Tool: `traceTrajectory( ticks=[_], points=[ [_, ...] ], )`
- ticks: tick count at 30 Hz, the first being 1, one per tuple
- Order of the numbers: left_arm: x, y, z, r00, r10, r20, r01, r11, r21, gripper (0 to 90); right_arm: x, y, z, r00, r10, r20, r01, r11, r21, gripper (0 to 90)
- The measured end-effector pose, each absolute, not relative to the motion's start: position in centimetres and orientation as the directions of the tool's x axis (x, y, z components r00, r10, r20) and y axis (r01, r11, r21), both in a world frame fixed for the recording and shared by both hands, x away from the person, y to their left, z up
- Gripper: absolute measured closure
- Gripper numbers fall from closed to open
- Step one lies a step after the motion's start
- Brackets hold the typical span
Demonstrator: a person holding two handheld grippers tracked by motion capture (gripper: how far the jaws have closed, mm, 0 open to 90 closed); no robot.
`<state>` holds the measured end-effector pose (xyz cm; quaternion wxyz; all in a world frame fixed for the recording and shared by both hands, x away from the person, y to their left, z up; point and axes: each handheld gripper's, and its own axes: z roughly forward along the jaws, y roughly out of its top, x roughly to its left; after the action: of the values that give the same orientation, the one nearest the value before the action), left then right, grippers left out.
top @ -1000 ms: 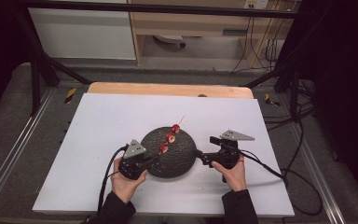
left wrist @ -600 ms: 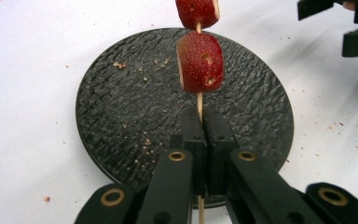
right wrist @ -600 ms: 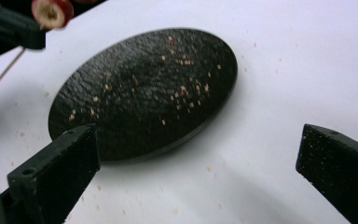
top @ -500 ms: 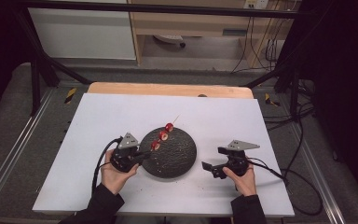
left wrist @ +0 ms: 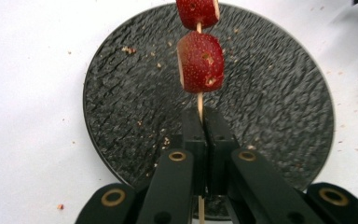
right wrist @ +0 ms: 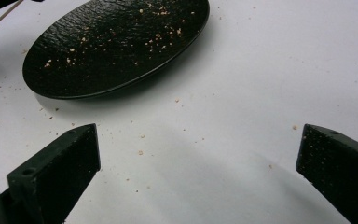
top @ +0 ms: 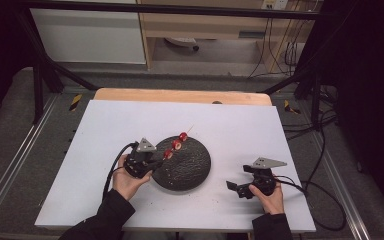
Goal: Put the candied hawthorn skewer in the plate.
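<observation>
Right claw (top: 236, 188) withdrew; skewer (top: 175, 145) holds strawberries.

Left claw (top: 156, 162) holds skewer (top: 176, 145) over plate (top: 192, 170).

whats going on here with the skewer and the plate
A person at a white table works with a gripper in each hand. The left gripper is shut on a thin wooden skewer threaded with strawberry pieces, holding it over a dark round plate that carries only crumbs. The right gripper rests off to the plate's side, jaws wide open with nothing between them.
</observation>
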<state>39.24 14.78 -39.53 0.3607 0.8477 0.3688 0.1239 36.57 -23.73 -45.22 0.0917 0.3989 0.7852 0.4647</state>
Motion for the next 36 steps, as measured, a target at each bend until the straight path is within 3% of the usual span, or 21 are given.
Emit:
traceTrajectory(
  ticks=[20, 36],
  points=[
    [40.4, 12.5, -41.7, 0.689, 0.724, -0.036, 0.610, -0.552, 0.568, 88.5, 36.2, -23.9, -45.4, -0.677, 0.704, 0.214, 0.532, 0.268, 0.803, 0.7],
    [40.5, 11.7, -42.1, 0.688, 0.726, -0.017, 0.610, -0.565, 0.556, 87.9, 36.3, -23.9, -45.5, -0.680, 0.703, 0.208, 0.531, 0.277, 0.801, 0.7]
  ],
)
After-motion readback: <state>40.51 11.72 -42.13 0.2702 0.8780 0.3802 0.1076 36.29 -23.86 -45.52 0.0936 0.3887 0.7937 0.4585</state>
